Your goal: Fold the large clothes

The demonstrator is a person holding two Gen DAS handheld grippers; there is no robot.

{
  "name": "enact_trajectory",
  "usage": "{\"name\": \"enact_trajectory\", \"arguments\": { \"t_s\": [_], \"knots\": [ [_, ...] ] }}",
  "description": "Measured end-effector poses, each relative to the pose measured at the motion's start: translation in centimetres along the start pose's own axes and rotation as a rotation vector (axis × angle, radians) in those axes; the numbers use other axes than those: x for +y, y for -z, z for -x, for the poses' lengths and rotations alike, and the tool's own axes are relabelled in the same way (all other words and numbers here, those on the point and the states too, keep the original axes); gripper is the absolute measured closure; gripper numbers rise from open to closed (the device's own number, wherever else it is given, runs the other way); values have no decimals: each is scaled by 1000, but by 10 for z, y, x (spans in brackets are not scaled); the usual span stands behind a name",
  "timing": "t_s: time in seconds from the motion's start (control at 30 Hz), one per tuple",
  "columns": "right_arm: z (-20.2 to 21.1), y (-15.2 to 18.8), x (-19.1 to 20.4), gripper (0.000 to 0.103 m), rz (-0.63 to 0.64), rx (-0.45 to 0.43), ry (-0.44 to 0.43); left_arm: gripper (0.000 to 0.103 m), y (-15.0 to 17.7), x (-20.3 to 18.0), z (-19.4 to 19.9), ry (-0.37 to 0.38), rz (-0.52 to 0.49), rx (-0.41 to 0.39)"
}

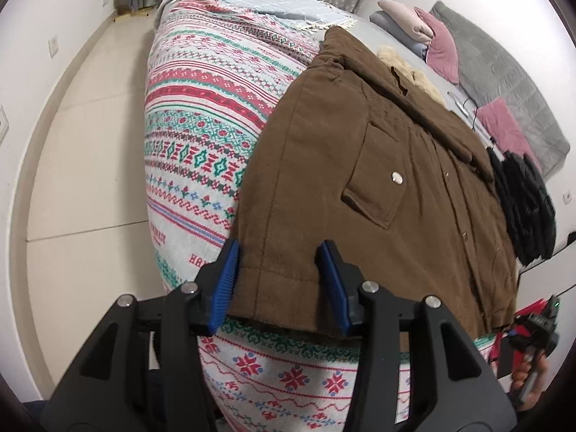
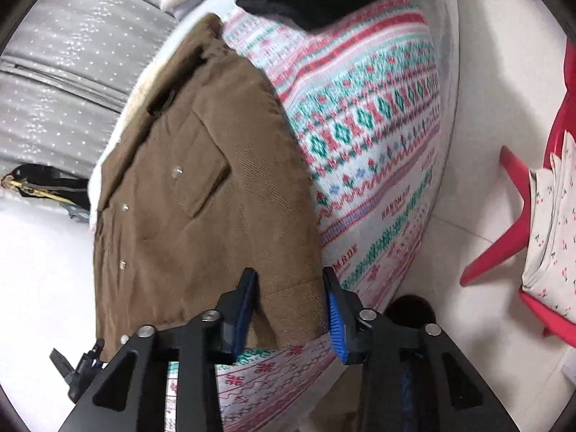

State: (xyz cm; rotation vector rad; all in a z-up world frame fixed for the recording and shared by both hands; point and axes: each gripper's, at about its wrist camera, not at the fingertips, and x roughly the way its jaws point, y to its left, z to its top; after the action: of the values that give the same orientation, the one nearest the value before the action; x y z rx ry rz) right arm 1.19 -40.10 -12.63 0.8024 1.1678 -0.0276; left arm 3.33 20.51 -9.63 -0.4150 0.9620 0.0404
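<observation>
So we are working at the near hem of the coat [image 1: 360,165], which is lying flat on the patterned bedspread [image 1: 201,115], front up with both pockets showing and collar at the far end.

On the left, the left gripper [image 1: 277,280] is sitting over the near left hem corner, its blue pads [image 1: 226,280] parted with the cloth between them; we cannot tell whether they are pressing it yet. On the right, the right gripper [image 2: 291,309] is straddling the near right corner the same way, fingers apart around the hem, and again we cannot tell if they are pinching.

We are judging the job as barely begun: the sides look turned in already, making a narrow panel, but no lengthwise fold is showing. What is left, we think, is gripping both corners, carrying the hem up toward the collar, and smoothing. Far right, black clothes [image 1: 525,198] are waiting too.
</observation>
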Motion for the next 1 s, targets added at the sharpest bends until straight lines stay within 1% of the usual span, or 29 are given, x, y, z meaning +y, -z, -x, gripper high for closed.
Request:
{"name": "enact_trajectory", "arguments": {
  "t_s": [0.03, 0.13, 0.17, 0.23, 0.3, 0.47, 0.5, 0.63, 0.67, 0.77, 0.87, 0.97, 1.0],
  "knots": [
    [0, -1, -1, 57, -7, 2, -7, 57, 0, 0, 1, 2, 3, -2],
    [4, 0, 1, 57, 10, -13, -13, 70, 0, -3, 2, -4, -10, -12],
    [4, 1, 2, 63, 18, -17, -15, 76, 0, -4, 3, -5, -12, -17],
    [10, 2, 4, 84, 29, -42, -34, 78, -1, -5, 6, -5, -8, -38],
    [17, 1, 6, 87, 28, -75, -50, 80, -3, -3, 9, 0, 5, -49],
    [38, -4, 11, 90, 26, -158, -108, 83, -13, 3, 18, 18, 44, -72],
    [43, -5, 8, 90, 13, -176, -138, 83, -16, 6, 20, 22, 57, -80],
    [60, -8, 10, 91, 5, -235, -190, 84, -24, 12, 35, 66, 103, -112],
    [63, -7, 13, 91, 11, -250, -190, 85, -25, 10, 39, 69, 100, -126],
    [77, -2, 33, 91, 91, -328, -154, 85, -27, 2, 53, 64, 76, -171],
    [80, 0, 37, 91, 103, -341, -167, 85, -28, -7, 58, 57, 50, -194],
    [78, -4, 32, 91, 68, -329, -200, 86, -32, -6, 59, 72, 73, -179],
    [81, -4, 33, 91, 61, -344, -223, 85, -35, -6, 61, 82, 81, -183]
  ]
}}
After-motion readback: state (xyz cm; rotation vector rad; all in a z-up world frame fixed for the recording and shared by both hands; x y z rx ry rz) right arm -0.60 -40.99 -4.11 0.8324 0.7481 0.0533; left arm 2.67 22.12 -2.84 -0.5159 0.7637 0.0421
